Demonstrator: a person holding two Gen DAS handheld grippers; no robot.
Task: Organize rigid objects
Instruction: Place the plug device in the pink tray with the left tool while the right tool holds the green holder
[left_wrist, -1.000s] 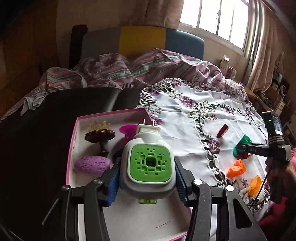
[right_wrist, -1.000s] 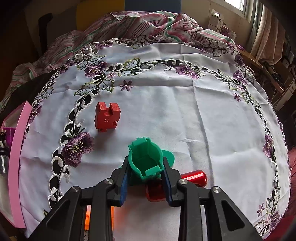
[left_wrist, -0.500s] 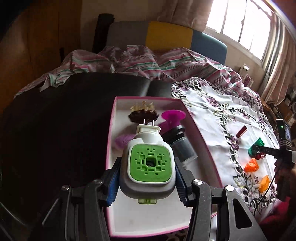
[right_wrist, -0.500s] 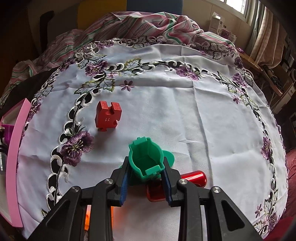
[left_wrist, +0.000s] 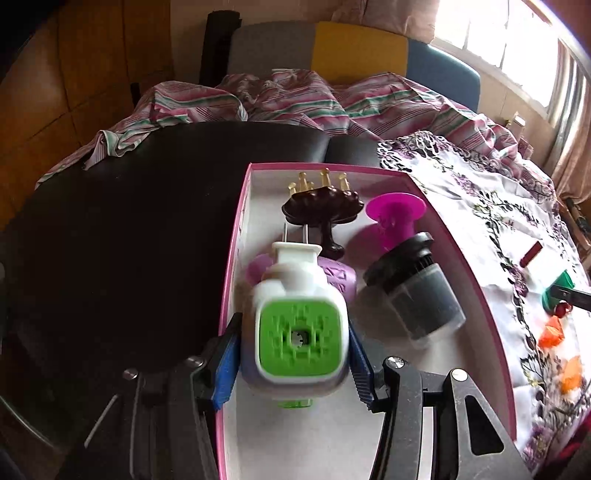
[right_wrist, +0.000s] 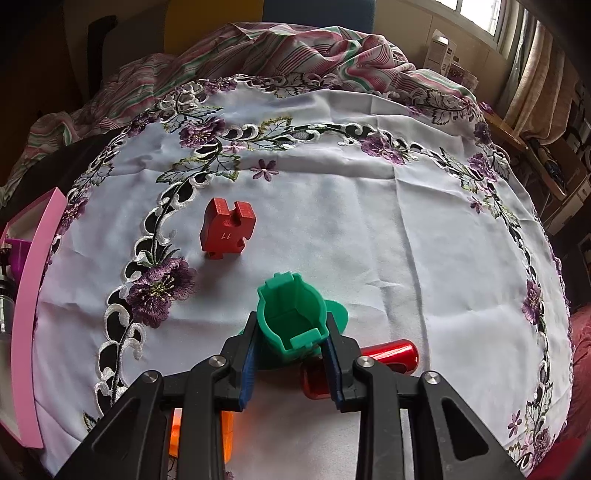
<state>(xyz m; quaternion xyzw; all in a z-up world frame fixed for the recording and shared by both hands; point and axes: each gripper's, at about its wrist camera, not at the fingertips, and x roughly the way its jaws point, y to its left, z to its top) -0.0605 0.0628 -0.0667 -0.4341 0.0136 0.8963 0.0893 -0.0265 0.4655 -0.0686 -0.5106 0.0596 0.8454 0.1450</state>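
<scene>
Green-faced plug gripped by left claw above crowded pink box; right claw clamps green cup.

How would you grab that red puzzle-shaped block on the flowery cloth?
Come down from above and pinch the red wooden puzzle-piece block across its two plain side faces. It lies flat on the embroidered white tablecloth with clear space around it; the notched ends would probably give the jaws a poorer seat.

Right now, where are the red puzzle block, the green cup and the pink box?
red puzzle block (right_wrist: 227, 234), right wrist view, its numbered front face.
green cup (right_wrist: 291, 314), right wrist view, its inner wall.
pink box (left_wrist: 231, 258), left wrist view, its left rim.
</scene>
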